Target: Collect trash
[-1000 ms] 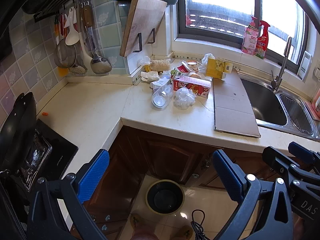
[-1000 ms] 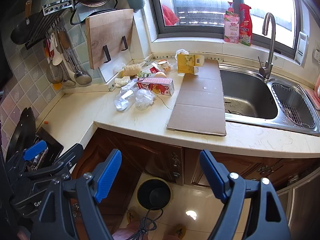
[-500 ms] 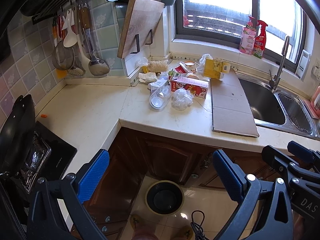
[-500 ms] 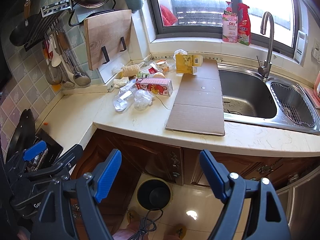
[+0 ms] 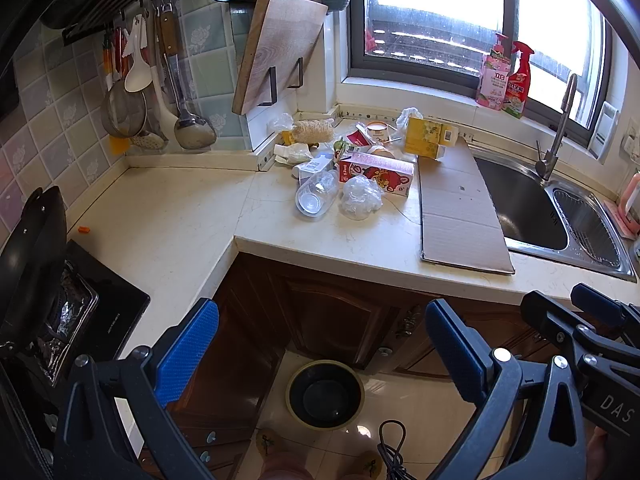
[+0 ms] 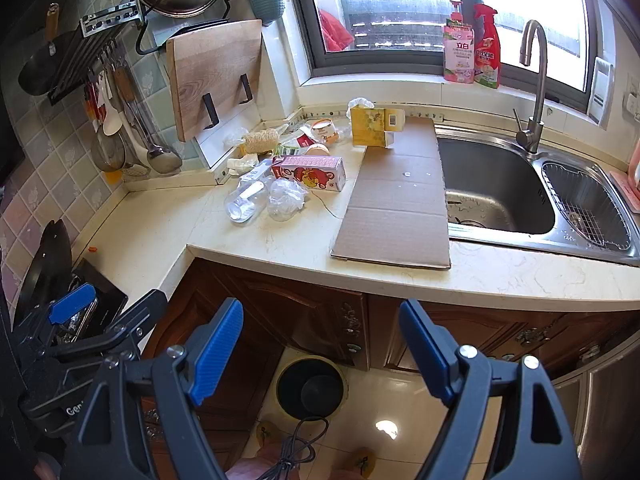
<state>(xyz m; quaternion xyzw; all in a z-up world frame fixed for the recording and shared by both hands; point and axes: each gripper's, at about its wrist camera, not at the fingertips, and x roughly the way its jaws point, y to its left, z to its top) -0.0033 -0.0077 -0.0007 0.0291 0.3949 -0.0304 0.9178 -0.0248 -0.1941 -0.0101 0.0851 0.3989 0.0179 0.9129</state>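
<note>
Trash pile: lies at the back corner of the bench (image 5: pixel 360 248), left of the sink.
- Red-and-pink carton (image 5: pixel 376 173), on its side, at the front of the pile.
- Clear plastic bottle (image 5: pixel 316 197), on its side, mouth end away from the camera, just left of the crumpled clear wrapper (image 5: pixel 360 198); wrapper touches the carton's front.
- Yellow box (image 5: pixel 427 142), upright, standing on the far end of the flat cardboard sheet (image 5: pixel 460 208).
- Small paper cup (image 6: pixel 324 130), scrunched white paper (image 5: pixel 294 152) and a fibrous loofah scrubber (image 5: pixel 314 130) behind the carton; further small items there too jumbled to tell apart.
- Cardboard sheet lies flat between pile and sink (image 5: pixel 520 204), its near edge at the bench's front rim.

Trash bin (image 5: pixel 325 394): round, dark inside, on the tiled floor in front of the brown cabinet doors, below the bench.

Left hand-held gripper (image 5: pixel 320 344): blue-padded fingers wide apart, nothing between them, held over the floor above the bin, well short of the pile.
Right hand-held gripper (image 6: pixel 320 344): fingers likewise spread, holding nothing, over the floor near the bin, beside the left one.

Surroundings: wooden cutting board (image 5: pixel 276 46) in a wall rack; ladles and strainer (image 5: pixel 124 110) hanging on the tiled wall; two cleaner bottles (image 5: pixel 506 78) on the windowsill; tap (image 5: pixel 554 140) behind the sink; black stovetop (image 5: pixel 100 320) at far left.
</note>
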